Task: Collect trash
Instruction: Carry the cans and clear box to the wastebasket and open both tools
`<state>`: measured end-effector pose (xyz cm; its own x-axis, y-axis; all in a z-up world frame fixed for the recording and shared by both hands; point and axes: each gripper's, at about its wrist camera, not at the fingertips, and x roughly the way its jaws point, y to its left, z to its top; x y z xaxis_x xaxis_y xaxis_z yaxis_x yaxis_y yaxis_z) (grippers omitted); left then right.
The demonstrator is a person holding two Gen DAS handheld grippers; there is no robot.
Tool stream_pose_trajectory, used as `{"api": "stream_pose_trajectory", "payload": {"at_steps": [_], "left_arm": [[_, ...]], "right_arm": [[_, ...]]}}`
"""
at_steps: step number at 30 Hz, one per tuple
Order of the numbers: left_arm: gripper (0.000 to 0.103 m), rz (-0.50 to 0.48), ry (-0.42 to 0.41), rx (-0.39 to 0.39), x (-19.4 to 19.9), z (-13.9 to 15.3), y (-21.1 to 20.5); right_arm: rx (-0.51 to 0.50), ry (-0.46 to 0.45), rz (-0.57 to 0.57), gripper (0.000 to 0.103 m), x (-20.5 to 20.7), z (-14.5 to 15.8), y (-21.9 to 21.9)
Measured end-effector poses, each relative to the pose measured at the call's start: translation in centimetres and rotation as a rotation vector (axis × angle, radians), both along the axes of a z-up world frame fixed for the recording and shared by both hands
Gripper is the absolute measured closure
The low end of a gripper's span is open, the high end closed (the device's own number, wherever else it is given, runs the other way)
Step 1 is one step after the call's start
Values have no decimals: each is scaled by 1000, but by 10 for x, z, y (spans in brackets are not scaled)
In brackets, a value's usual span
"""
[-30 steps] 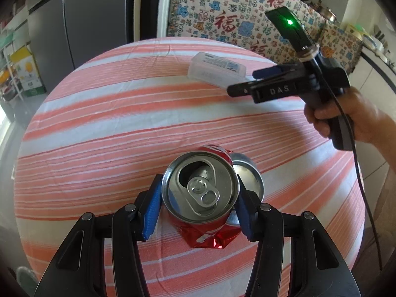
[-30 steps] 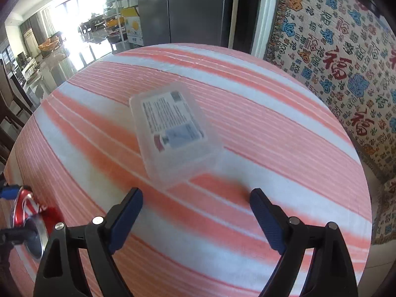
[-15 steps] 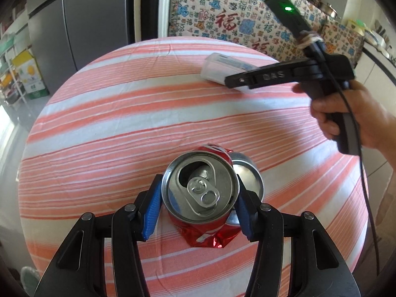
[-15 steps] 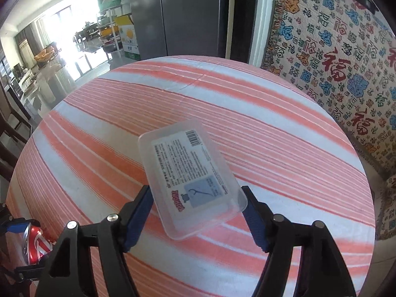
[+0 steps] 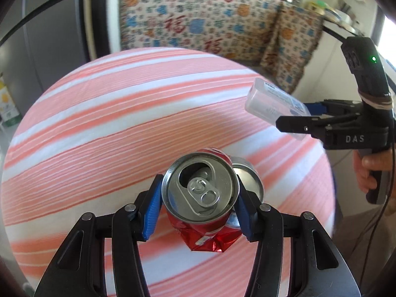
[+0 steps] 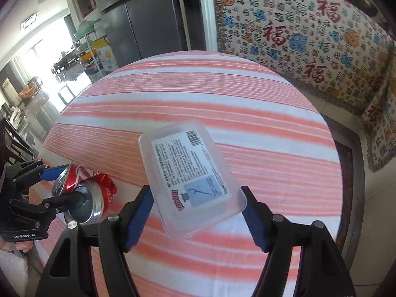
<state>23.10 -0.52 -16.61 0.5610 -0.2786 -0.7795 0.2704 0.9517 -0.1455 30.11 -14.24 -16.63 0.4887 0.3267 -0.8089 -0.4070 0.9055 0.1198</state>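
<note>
1. Since the earlier frames the right gripper [image 6: 196,212] has closed in on the clear plastic box [image 6: 190,175] and lifted it off the striped tablecloth [image 6: 259,113]; before, the box lay flat on the cloth ahead of open fingers.
2. The right gripper now clasps the box across its short width, its long axis running forward, away from the fingers, the far end tilted up.
3. The left gripper [image 5: 198,208] stays clenched on the crushed red can [image 5: 201,193], opened top facing the camera.
4. Seen from the left, the box hangs to the right of the can and further off, well apart from it, near the table's right edge.
5. Behind the table stand a patterned throw [image 6: 309,32] and a dark refrigerator [image 6: 148,22].
6. No trash bin shows in either view, so where both items must go cannot be told; nothing lies between the two grippers.
</note>
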Motion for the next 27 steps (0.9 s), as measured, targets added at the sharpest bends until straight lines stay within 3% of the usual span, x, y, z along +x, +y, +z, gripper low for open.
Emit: {"api": "stream_pose_trajectory", "payload": {"at_steps": [7, 13, 20, 27], "left_arm": [[49, -186, -15, -21, -3, 26, -116], [49, -364, 5, -23, -5, 26, -237], [49, -481, 116, -17, 2, -22, -353], [49, -512, 188, 34, 23, -81, -426]], "right_arm": [[51, -32, -163, 31, -55, 18, -115], [24, -16, -401, 31, -99, 10, -239], [25, 110, -642, 31, -137, -52, -354], [107, 253, -761, 31, -132, -130, -419]]}}
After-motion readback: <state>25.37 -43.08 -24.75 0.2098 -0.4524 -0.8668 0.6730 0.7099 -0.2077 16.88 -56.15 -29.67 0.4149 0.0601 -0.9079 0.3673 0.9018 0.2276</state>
